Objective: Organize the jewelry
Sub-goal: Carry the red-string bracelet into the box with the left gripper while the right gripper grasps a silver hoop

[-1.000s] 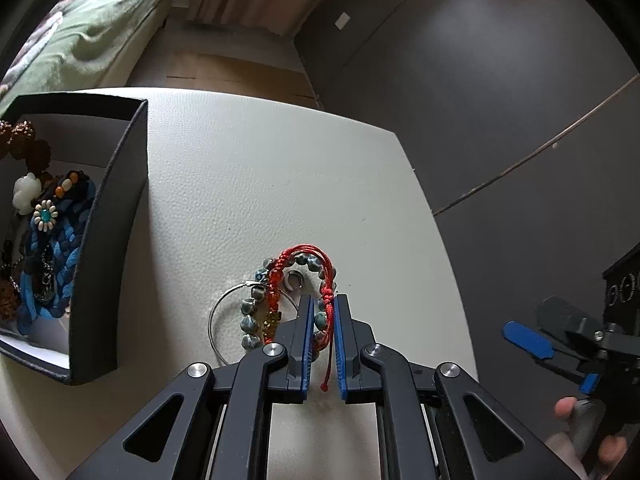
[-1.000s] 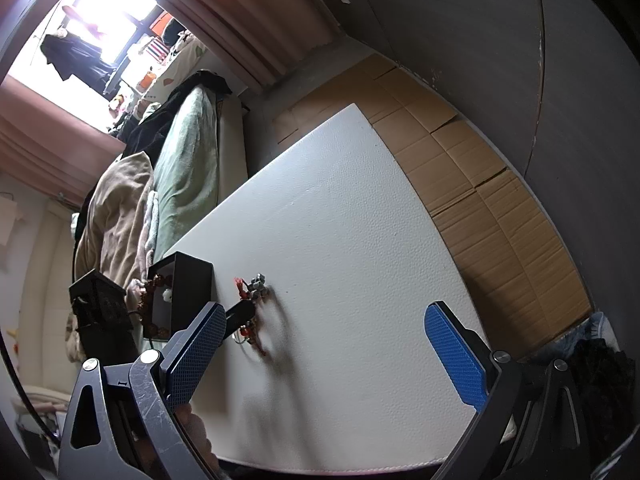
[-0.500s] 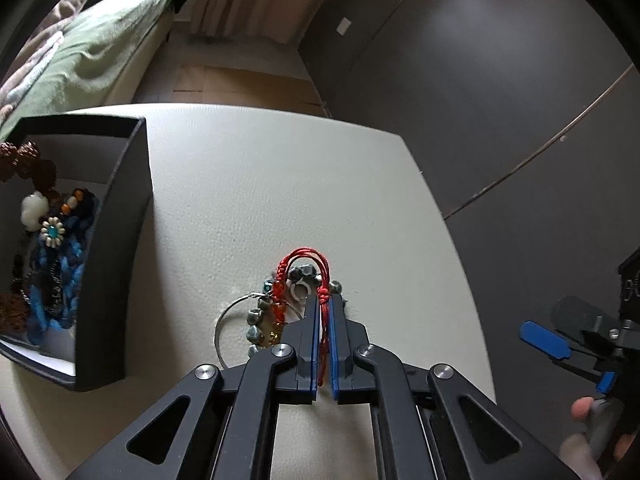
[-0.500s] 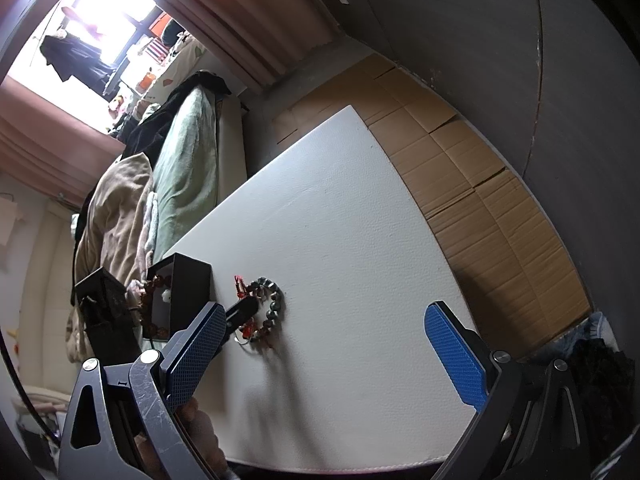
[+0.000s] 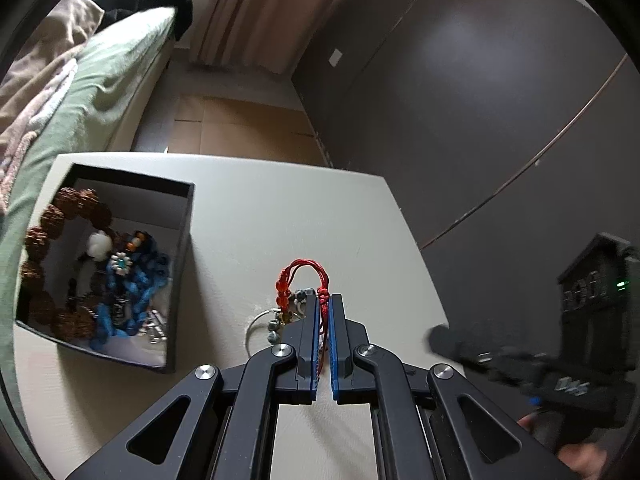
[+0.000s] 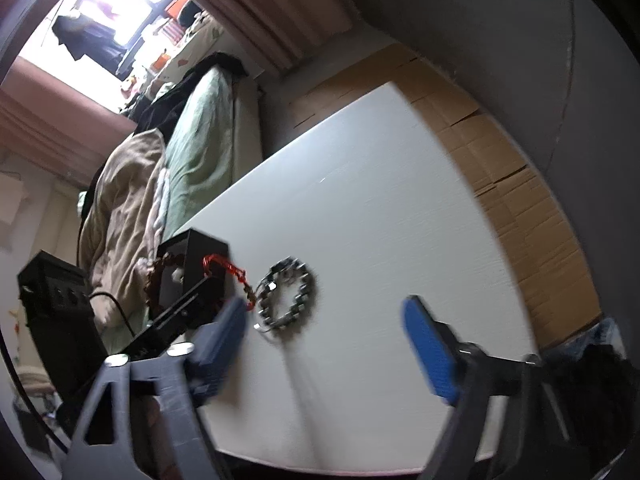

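One red cord bracelet (image 5: 304,280) is pinched between my left fingers (image 5: 325,308), its loop standing up just past the tips and a strand trailing back between the pads. In the right wrist view the same red loop (image 6: 228,270) hangs clear of the bench (image 6: 360,208), so I judge it lifted.

Just below and left of those tips, a grey bead bracelet (image 5: 290,312) and a thin wire hoop (image 5: 256,326) lie on the bench; the right view shows the bead ring (image 6: 286,300) flat and round, not touching the cord as far as I can tell. My right fingers (image 6: 324,338) are spread wide and carry nothing, with the bead ring a little ahead of the gap, nearer the left finger.

Further left of my left fingers sits the black box (image 5: 182,248), already holding a brown bead string (image 5: 44,248), a blue braided piece (image 5: 136,292) and a small flower charm (image 5: 121,263).

As I read it, the job is well along: several pieces are boxed, the red one is in hand and needs carrying over the box wall, and the grey beads and hoop are left after that.
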The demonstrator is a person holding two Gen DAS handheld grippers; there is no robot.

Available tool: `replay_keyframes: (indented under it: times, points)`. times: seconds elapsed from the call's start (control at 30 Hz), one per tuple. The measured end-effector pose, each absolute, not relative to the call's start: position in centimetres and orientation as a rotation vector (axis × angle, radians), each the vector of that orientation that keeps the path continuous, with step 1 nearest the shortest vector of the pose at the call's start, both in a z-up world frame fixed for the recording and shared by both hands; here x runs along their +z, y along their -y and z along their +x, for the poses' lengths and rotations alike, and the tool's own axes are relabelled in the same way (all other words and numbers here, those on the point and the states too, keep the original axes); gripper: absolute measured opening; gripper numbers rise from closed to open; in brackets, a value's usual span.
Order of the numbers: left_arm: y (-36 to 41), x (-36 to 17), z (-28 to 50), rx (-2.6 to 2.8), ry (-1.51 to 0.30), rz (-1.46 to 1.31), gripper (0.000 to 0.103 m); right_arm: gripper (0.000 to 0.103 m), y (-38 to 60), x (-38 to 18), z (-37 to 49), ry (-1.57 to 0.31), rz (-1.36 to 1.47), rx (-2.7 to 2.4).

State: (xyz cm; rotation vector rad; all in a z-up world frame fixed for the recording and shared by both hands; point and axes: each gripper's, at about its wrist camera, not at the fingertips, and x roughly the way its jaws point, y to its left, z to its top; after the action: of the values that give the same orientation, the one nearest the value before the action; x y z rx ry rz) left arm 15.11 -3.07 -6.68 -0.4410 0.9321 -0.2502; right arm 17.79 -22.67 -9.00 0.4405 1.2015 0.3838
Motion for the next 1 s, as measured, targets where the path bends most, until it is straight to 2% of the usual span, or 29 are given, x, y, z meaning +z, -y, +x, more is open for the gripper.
replay_keyframes:
  times: [0.07, 0.2, 0.27, 0.43, 0.6, 0.8, 0.93, 1.0]
  points:
    - [2.4, -6.0, 14.7, -0.251, -0.917, -0.451, 0.004, 0.062, 21.5, -9.5, 17.8, -1.212, 0.437, 0.409]
    - [0.9, -4.9, 14.0, -0.247, -0.890, -0.466, 0.004, 0.055, 19.0, -10.2, 18.1, -1.215, 0.440, 0.468]
    - [0.3, -4.5, 13.7, -0.243, -0.881, -0.472, 0.004, 0.045, 18.2, -10.6, 18.3, -1.220, 0.446, 0.477]
    - [-1.1, -3.7, 13.3, -0.231, -0.867, -0.486, 0.004, 0.034, 16.6, -11.8, 18.9, -1.238, 0.448, 0.484]
    - [-2.9, -3.0, 12.7, -0.222, -0.842, -0.511, 0.004, 0.031, 15.3, -12.7, 19.5, -1.247, 0.402, 0.456]
    - [-5.1, -2.7, 12.6, -0.198, -0.833, -0.543, 0.004, 0.023, 13.9, -13.8, 19.7, -1.258, 0.337, 0.433]
    - [-6.3, -2.6, 12.4, -0.180, -0.832, -0.560, 0.004, 0.007, 13.5, -14.3, 19.6, -1.275, 0.321, 0.431]
    - [-6.8, -2.4, 12.3, -0.174, -0.821, -0.562, 0.004, 0.005, 13.5, -14.0, 19.5, -1.249, 0.339, 0.437]
